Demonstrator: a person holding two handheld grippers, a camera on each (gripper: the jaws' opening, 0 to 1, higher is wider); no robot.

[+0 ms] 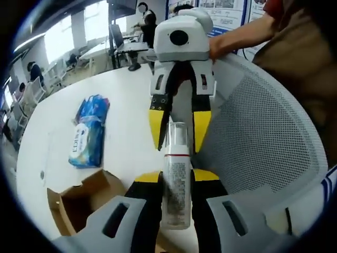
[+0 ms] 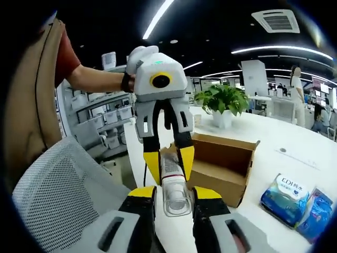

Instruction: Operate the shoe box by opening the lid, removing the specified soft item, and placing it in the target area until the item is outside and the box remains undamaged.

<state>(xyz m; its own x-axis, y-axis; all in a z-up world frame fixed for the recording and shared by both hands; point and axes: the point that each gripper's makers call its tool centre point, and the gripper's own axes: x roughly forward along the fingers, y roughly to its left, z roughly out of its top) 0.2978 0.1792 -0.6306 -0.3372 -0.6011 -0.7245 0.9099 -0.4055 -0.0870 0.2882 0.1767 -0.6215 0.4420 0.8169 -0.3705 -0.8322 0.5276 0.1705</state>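
Observation:
A white bottle [image 1: 176, 203] with a red band and a clear cap [image 2: 177, 204] hangs in the air between the two grippers. My left gripper [image 1: 178, 176] is shut on its lower body. My right gripper [image 2: 176, 191] is shut on the cap end and reaches into the left gripper view from the top [image 1: 178, 143]. In the right gripper view the left gripper [image 2: 169, 171] faces me. The brown cardboard shoe box [image 2: 224, 163] stands open on the white table, and also appears at bottom left [image 1: 79, 203]. Blue soft tissue packs [image 1: 88, 134] [image 2: 287, 197] lie on the table outside it.
A grey mesh office chair [image 1: 263, 137] [image 2: 52, 179] is close beneath the grippers. A person's arm [image 1: 237, 34] holds the right gripper; a white-gloved hand [image 2: 138, 57] holds the left one. A potted plant [image 2: 224, 103] stands beyond the box. Desks and people are in the background.

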